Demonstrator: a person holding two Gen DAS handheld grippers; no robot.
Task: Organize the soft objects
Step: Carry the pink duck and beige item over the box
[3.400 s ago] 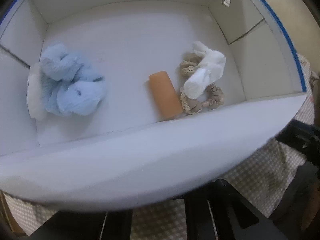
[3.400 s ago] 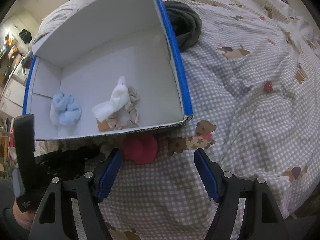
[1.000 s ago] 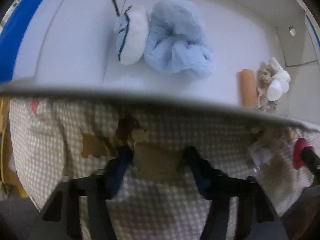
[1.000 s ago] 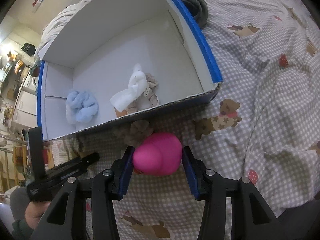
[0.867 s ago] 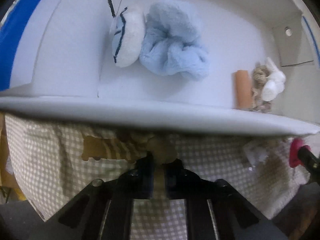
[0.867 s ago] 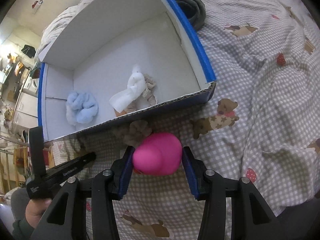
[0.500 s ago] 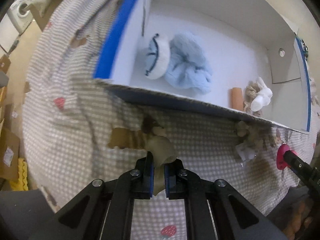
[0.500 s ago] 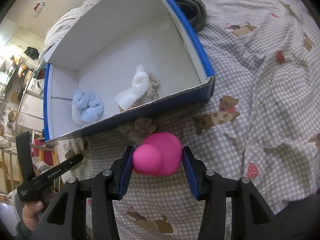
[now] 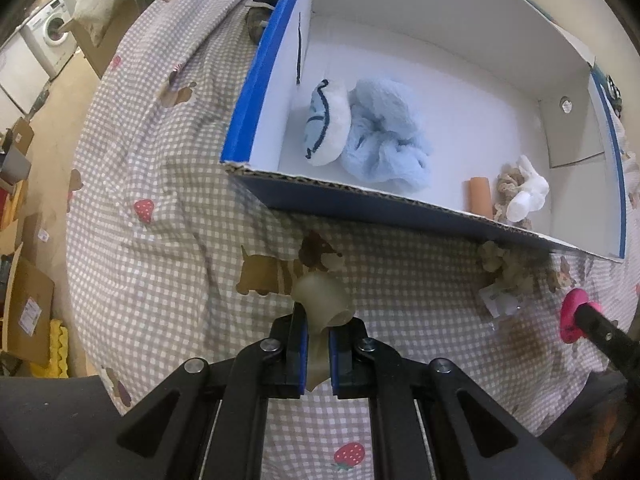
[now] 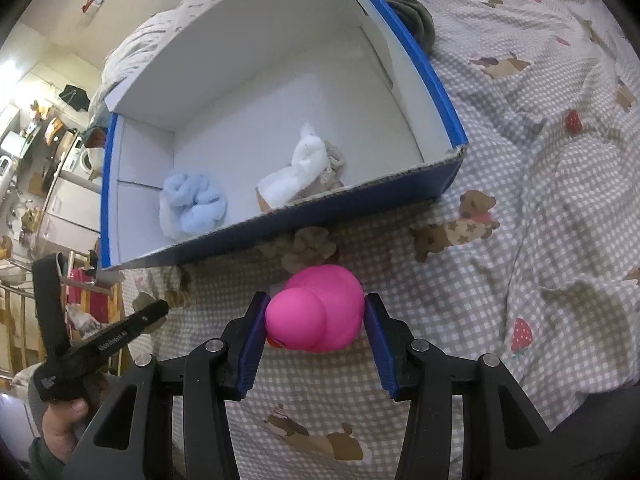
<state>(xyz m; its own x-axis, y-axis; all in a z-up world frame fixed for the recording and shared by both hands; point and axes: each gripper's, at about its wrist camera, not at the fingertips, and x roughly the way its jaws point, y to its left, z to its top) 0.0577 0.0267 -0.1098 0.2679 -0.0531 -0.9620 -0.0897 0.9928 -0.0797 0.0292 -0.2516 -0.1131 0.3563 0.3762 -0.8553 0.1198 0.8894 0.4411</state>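
Left wrist view: both grippers loaded over the bed (image 9: 168, 184), blue box (image 9: 400, 208) ahead, upper centre to right.
Left gripper (image 9: 318, 340), lower centre, jaws nearly shut on a small beige soft piece (image 9: 320, 296); it squashes flat and looks light, so a pinch at its narrow end likely holds, though it may slip. Right gripper (image 10: 316, 320), lower centre of its view, jaws mid-wide, clamped on the sides of a pink squishy toy (image 10: 316, 308): rounder, likely springy, best held across the middle. Only the left view shows the orange roll (image 9: 479, 196) whole and the white-and-blue cushion (image 9: 326, 120). Only the right view shows the person's hand (image 10: 64, 420), lower left.
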